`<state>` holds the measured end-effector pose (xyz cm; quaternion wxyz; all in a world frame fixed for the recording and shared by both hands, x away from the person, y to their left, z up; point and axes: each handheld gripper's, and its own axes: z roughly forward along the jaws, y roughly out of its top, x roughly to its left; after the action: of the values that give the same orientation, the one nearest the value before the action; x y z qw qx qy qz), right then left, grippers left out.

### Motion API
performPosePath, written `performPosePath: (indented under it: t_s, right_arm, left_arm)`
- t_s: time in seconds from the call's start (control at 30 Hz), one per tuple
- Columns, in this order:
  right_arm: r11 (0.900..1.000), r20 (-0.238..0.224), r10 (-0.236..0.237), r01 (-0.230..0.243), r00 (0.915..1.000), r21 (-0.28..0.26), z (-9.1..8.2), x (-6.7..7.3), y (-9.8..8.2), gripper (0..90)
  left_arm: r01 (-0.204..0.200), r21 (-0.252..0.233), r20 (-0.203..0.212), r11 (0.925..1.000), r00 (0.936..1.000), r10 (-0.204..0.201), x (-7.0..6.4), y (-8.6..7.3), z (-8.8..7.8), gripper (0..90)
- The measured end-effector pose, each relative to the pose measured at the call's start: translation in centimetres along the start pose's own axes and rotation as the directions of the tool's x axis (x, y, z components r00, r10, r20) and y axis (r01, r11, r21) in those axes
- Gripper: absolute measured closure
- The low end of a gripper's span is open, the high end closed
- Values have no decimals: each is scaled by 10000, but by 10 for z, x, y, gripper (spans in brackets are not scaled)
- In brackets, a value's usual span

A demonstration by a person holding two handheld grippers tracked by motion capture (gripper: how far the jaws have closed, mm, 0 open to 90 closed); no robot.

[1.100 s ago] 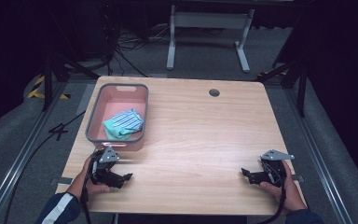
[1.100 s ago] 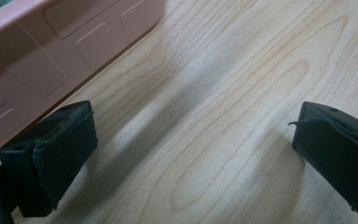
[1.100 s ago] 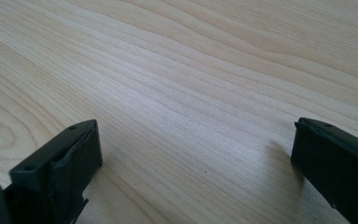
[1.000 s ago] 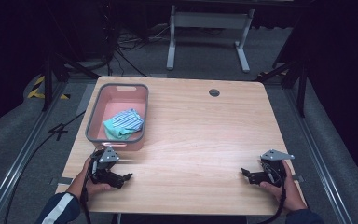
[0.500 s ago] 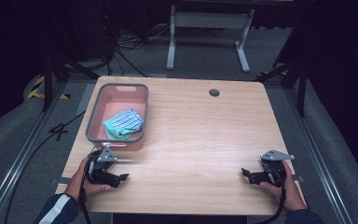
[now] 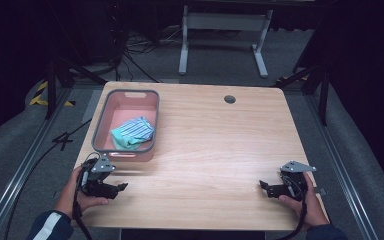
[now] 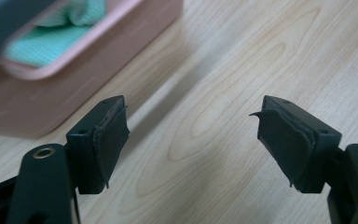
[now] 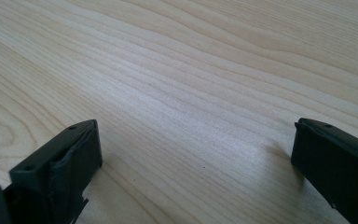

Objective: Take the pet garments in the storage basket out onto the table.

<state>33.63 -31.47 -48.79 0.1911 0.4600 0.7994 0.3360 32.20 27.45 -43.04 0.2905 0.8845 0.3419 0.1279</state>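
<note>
With both grippers resting low on the table (image 6: 215, 150), nothing is held: left gripper (image 6: 111, 188) at 8 o'clock, jaws spread; right gripper (image 6: 269, 187) at 4 o'clock, jaws spread wide over bare wood. The tub (image 6: 100, 131) sits at 10 o'clock, just beyond the left gripper, with the cloth (image 6: 132, 131) inside it.

Risk: a forward left reach could knock the tub's near wall and slide it, since smooth plastic on laminate likely grips little. Jaw pads look frayed at the edges, possibly weakening a pinch on thin fabric.

Tub: pink, rounded rectangle, grey rim. Cloth: soft, crumpled, striped and teal. Table: pale woodgrain, matte.
</note>
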Motion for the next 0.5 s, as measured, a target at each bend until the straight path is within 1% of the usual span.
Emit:
performPosePath:
  t_s: [0.07,0.1,0.13,0.2,0.23,0.27,0.3,0.33,0.37,0.43,0.47,0.5]
  right_arm:
    - [10000,-8,11,-11,10000,-2,0,0,0,20]
    - [10000,-8,11,-11,10000,-2,0,0,0,20]
    - [10000,-1,1,-1,10000,0,0,0,0,20]
    - [10000,-2,6,-6,10000,0,0,0,0,19]
    - [10000,-1,1,-1,10000,2,0,0,0,20]
    - [10000,0,-34,34,10000,16,0,0,0,20]
    - [10000,-3,-24,24,10000,19,0,0,0,20]
    - [10000,-10,-32,32,10000,22,0,0,0,20]
    - [10000,-7,-32,32,10000,22,0,0,0,20]
    - [10000,-14,17,-17,10000,12,-1,0,0,20]
    - [10000,-14,14,-14,10000,14,-1,0,0,20]
    - [10000,-12,6,-6,10000,13,-1,0,0,20]
  left_arm:
    - [119,-134,-94,9998,9999,-120,4,2,-8,249]
    - [119,-134,-94,9998,9999,-120,4,2,-8,250]
    - [78,-143,-236,9999,9997,-82,7,3,-12,250]
    - [207,-312,-325,9993,9992,-217,10,5,-18,254]
    - [207,-414,-388,9989,9990,-223,12,7,-21,262]
    - [299,-422,-397,9987,9987,-316,12,8,-23,261]
    - [302,-452,-452,9985,9985,-322,13,10,-25,261]
    - [258,-495,-530,9984,9982,-284,14,12,-28,261]
    - [257,-499,-481,9984,9984,-281,15,15,-30,260]
    - [88,-627,-607,9980,9981,-126,18,22,-35,260]
    - [140,-714,-577,9974,9982,-181,18,25,-37,260]
    - [2,-798,-635,9968,9980,-53,19,31,-41,260]
